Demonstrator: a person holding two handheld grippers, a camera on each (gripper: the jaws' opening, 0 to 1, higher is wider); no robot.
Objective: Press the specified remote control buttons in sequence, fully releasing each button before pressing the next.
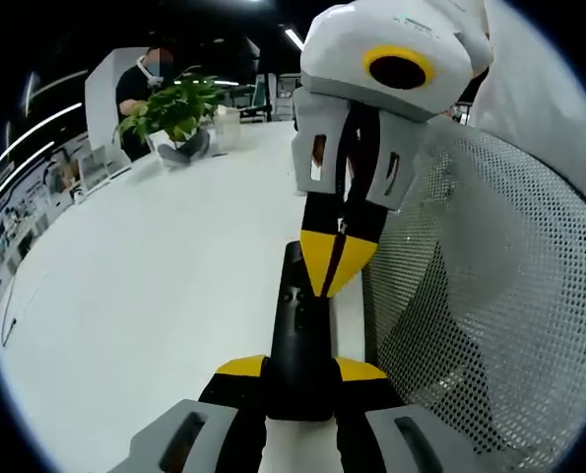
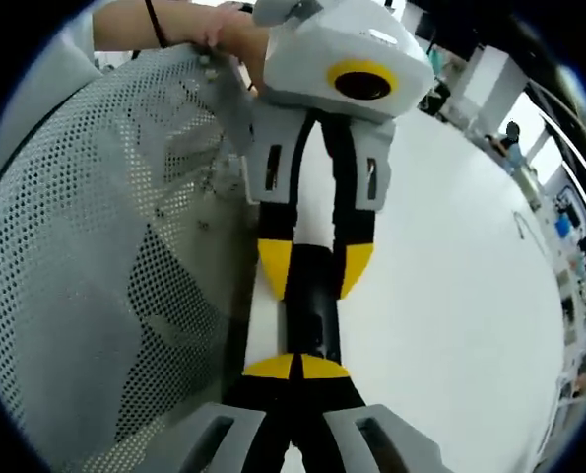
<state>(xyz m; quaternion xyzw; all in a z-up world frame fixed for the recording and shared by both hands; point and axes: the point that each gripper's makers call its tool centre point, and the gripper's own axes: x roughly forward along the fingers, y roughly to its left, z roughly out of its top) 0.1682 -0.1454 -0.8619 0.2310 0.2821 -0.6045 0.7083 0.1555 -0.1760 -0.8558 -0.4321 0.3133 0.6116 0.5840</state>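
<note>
A slim black remote control lies lengthwise above the white table's edge. My left gripper is shut on its near end, one yellow-tipped finger on each side. In the left gripper view my right gripper comes down from above, its jaws shut together and their yellow tips resting on the remote's button face. In the right gripper view the right gripper has its tips closed on top of the remote, while the left gripper clamps the remote from the far side.
A grey mesh chair back stands close beside the remote, also seen as the mesh with a hand above it. The white table spreads out wide. A potted plant and a person are at its far end.
</note>
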